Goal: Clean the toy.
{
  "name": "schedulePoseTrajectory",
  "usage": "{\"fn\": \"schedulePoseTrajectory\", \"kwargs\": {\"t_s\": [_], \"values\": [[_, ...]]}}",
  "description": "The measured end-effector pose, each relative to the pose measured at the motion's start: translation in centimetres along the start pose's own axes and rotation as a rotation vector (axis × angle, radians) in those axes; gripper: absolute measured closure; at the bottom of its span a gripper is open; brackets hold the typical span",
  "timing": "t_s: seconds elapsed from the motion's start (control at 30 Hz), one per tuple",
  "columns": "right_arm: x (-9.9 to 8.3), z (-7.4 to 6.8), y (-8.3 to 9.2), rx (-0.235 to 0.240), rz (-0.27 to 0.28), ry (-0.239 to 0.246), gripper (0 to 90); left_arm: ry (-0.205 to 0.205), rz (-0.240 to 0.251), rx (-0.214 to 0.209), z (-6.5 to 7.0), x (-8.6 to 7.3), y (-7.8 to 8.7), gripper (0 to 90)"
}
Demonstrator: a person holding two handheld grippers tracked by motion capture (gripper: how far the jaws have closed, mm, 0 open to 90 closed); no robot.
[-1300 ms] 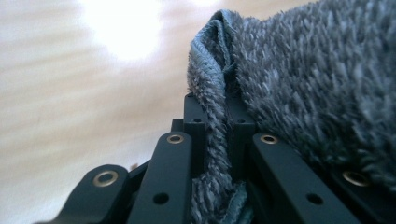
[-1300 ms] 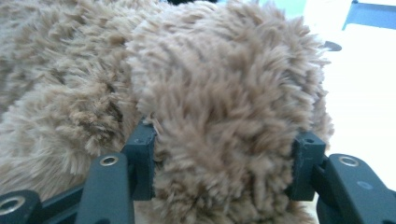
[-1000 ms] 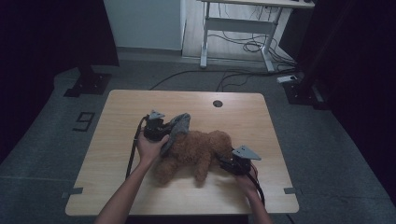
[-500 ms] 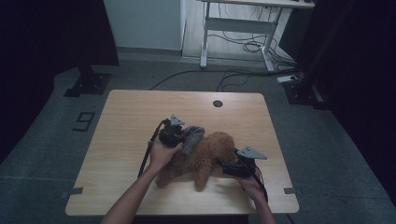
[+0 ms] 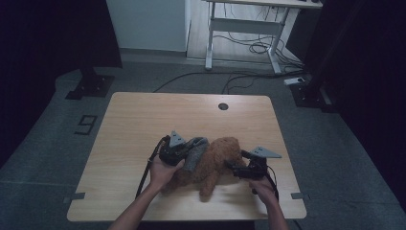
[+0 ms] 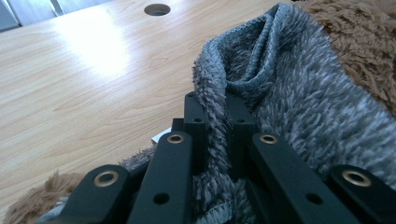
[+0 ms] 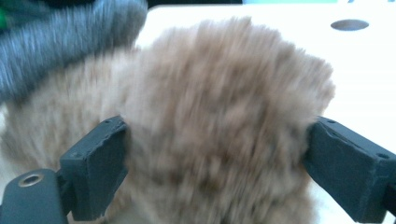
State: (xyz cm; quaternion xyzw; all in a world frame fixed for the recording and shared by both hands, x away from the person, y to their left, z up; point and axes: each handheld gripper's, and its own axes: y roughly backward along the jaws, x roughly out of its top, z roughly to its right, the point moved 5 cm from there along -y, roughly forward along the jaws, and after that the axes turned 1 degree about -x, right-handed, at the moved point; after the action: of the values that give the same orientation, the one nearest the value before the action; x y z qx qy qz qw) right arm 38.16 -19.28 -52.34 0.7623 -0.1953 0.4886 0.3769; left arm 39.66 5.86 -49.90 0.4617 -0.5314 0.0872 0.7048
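Grey fleece garment (image 6: 280, 107) stays pinched in my left tool (image 6: 215, 116), undressed brown plush toy (image 5: 215, 160) between my just-widened right tool (image 7: 215, 158), dressing barely begun.

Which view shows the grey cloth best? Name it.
The left gripper view: the grey cloth is close and sharp, pinched in the left tool. The high view shows it small; the right gripper view shows a blurred corner.

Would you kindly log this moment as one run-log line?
left gripper: shut on grey sock | right gripper: jaws just opened, wide around brown plush toy, pads not clearly pressing | table: bears toy
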Motion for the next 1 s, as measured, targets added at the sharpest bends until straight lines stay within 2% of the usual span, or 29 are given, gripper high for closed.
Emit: {"fn": "schedulePoseTrajectory", "kwargs": {"t_s": [0.1, 0.2, 0.23, 0.3, 0.43, 0.5, 0.53, 0.6, 0.73, 0.87, 1.0], "values": [[1.3, 0.0, -0.5, -0.011, -0.007, 0.004, 6.6, -0.003, 0.007, -0.002, 0.3, -0.2, 0.1, 82.2], [2.0, -0.2, -1.5, -0.023, -0.053, 0.023, 2.1, 0.0, 0.013, -0.008, 0.4, -0.4, 0.2, 82.2], [2.0, -0.3, -2.0, -0.029, -0.088, 0.03, 0.0, 0.0, 0.014, -0.009, 0.5, -0.5, 0.3, 82.2], [1.7, -0.2, -2.8, -0.045, -0.143, 0.035, 0.0, 0.001, 0.017, -0.014, 0.6, -0.6, 0.4, 82.2], [0.5, 0.2, -3.2, -0.026, -0.208, -0.04, 0.0, -0.001, 0.025, -0.034, 1.1, -0.9, 0.7, 82.2], [-0.2, 0.4, -3.2, -0.01, -0.23, -0.06, 0.0, -0.009, 0.027, -0.041, 1.5, -0.9, 0.8, 82.2], [-0.6, 0.3, -3.1, -0.001, -0.239, -0.054, 0.9, -0.009, 0.03, -0.047, 1.7, -0.9, 0.9, 82.2], [-1.3, 0.1, -2.6, 0.012, -0.228, -0.022, 8.4, -0.009, 0.032, -0.056, 2.0, -0.7, 1.2, 82.1], [-2.0, -0.6, -1.7, 0.01, -0.197, 0.037, 24.6, 0.01, 0.03, -0.074, 2.1, 0.8, 1.6, 82.1], [-2.5, -1.4, -1.3, -0.01, -0.156, 0.087, 34.3, 0.012, 0.043, -0.084, 2.7, 3.4, 1.3, 82.0], [-2.6, -1.8, -1.1, -0.03, -0.143, 0.113, 37.8, -0.019, 0.049, -0.111, 5.2, 6.9, -0.6, 81.9]]}}
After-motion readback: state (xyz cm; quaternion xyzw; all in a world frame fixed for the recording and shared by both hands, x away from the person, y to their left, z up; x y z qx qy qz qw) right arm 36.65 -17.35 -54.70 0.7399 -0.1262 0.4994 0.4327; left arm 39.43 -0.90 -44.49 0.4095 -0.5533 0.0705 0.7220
